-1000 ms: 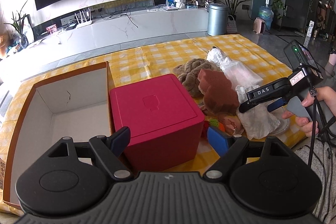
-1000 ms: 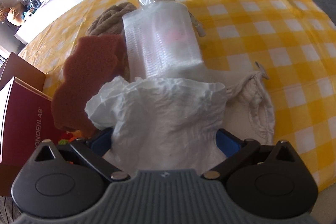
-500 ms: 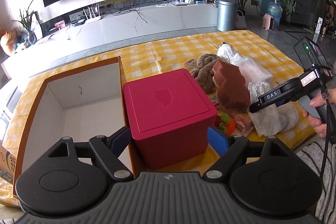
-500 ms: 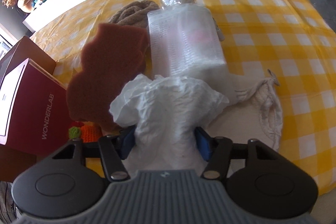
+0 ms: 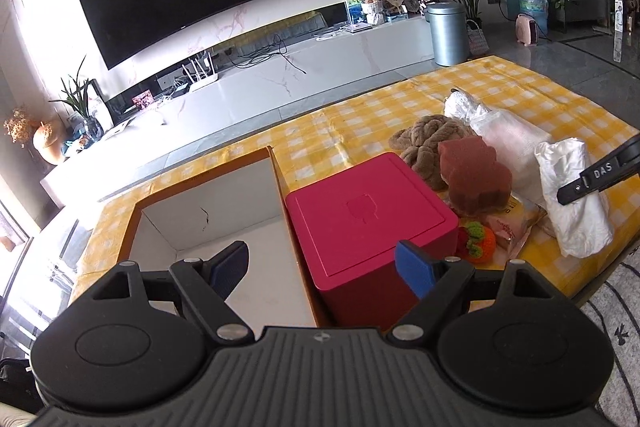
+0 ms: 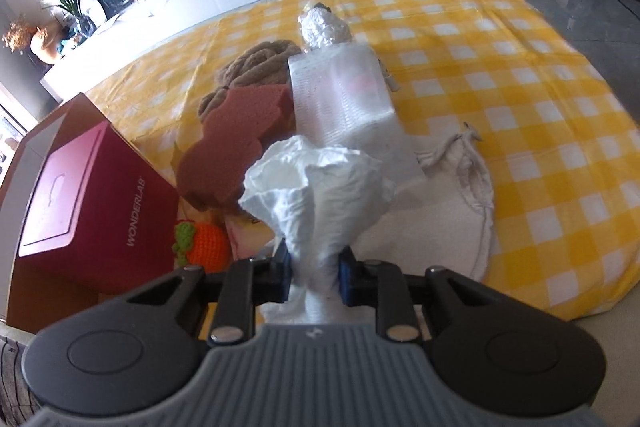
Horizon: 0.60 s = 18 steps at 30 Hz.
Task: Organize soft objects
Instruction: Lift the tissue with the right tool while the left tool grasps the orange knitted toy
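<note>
My right gripper (image 6: pixel 315 277) is shut on a crumpled white cloth (image 6: pixel 316 183), lifted off the yellow checked table (image 6: pixel 520 75); the cloth also shows in the left wrist view (image 5: pixel 572 195). Behind it lie a brown sponge (image 6: pixel 236 143), a brown knitted bundle (image 6: pixel 256 67), a white plastic-wrapped pack (image 6: pixel 340 99), a cream drawstring bag (image 6: pixel 452 195) and an orange crocheted toy (image 6: pixel 208 243). My left gripper (image 5: pixel 322 267) is open and empty, over the edge between the open cardboard box (image 5: pixel 208 215) and the red box (image 5: pixel 368 219).
The red box (image 6: pixel 80 195) stands just left of the soft pile. The table's near edge runs close to both grippers. A TV bench and a grey bin (image 5: pixel 446 35) stand beyond the far edge.
My right gripper closed on the white cloth and raised it, bunching it between the pads. My left gripper rose and drew back a little, staying open.
</note>
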### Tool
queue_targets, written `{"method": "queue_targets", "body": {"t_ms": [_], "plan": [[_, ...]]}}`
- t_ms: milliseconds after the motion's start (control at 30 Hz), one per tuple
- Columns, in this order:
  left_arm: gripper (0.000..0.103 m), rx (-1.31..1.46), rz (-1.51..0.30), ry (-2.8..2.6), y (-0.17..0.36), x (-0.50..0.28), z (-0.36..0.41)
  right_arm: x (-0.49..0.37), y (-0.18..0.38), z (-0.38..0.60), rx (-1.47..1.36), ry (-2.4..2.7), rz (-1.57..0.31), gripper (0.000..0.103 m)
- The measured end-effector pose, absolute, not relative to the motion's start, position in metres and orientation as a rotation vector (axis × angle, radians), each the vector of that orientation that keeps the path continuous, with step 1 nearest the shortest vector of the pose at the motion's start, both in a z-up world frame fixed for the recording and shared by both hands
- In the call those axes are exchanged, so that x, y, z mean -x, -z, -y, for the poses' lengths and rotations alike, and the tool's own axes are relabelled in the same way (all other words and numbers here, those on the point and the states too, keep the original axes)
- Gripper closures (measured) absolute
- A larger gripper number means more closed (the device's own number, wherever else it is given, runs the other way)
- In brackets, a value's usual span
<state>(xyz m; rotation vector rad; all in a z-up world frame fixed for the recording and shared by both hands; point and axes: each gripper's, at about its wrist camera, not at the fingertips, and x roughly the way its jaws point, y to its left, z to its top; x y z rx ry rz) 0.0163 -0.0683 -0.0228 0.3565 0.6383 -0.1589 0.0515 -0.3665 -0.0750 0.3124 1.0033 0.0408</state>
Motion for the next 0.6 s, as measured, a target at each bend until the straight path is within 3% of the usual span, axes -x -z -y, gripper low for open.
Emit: {"method": "queue_targets", "body": {"t_ms": [300, 600], "plan": [[0.005, -0.306, -0.717, 0.345, 0.019, -0.031, 0.093, -0.01, 0.059, 0.377, -0.368, 0.152, -0.836, 0.081], [0.005, -0.558, -0.882, 0.691, 0.035, -0.07, 0.172, -0.009, 0.064, 0.384, -0.407, 0.136, -0.835, 0.08]]}}
